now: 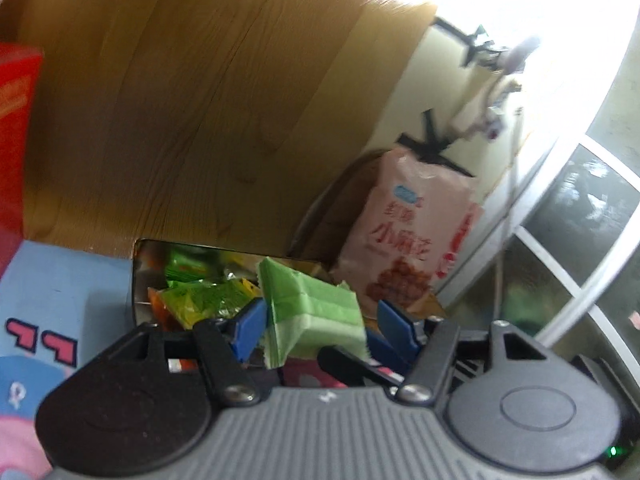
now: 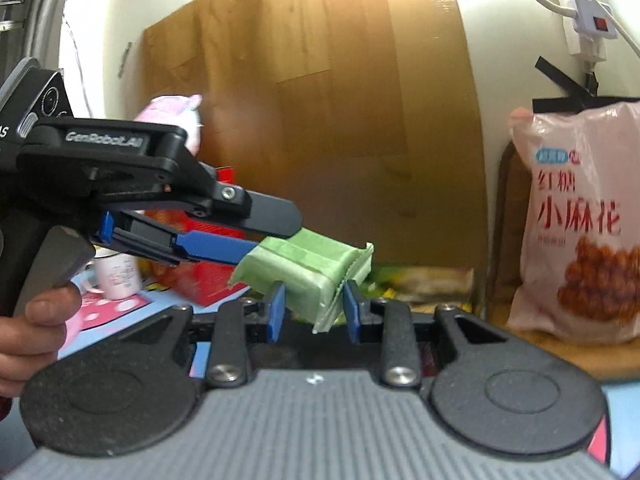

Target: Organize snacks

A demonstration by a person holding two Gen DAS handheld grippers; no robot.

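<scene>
A pale green wafer packet [image 1: 316, 308] [image 2: 308, 264] hangs in the air, held at both ends. My left gripper [image 1: 320, 314] is shut on one end of it; in the right wrist view that gripper [image 2: 276, 236] reaches in from the left, a person's hand [image 2: 36, 320] on its handle. My right gripper [image 2: 314, 300] is shut on the other, crimped end, a blue pad on each side. Behind and below the packet stands a metal tin [image 1: 138, 280] holding several small green and orange snack packets [image 1: 192, 296].
A pink bag of fried twists [image 1: 416, 232] [image 2: 580, 220] leans on the wall at the right. A red box [image 1: 16, 140] [image 2: 204, 276] and a white mug [image 2: 116, 276] stand at the left on a cartoon mat [image 1: 52, 288]. A wooden board [image 2: 320, 100] backs the scene.
</scene>
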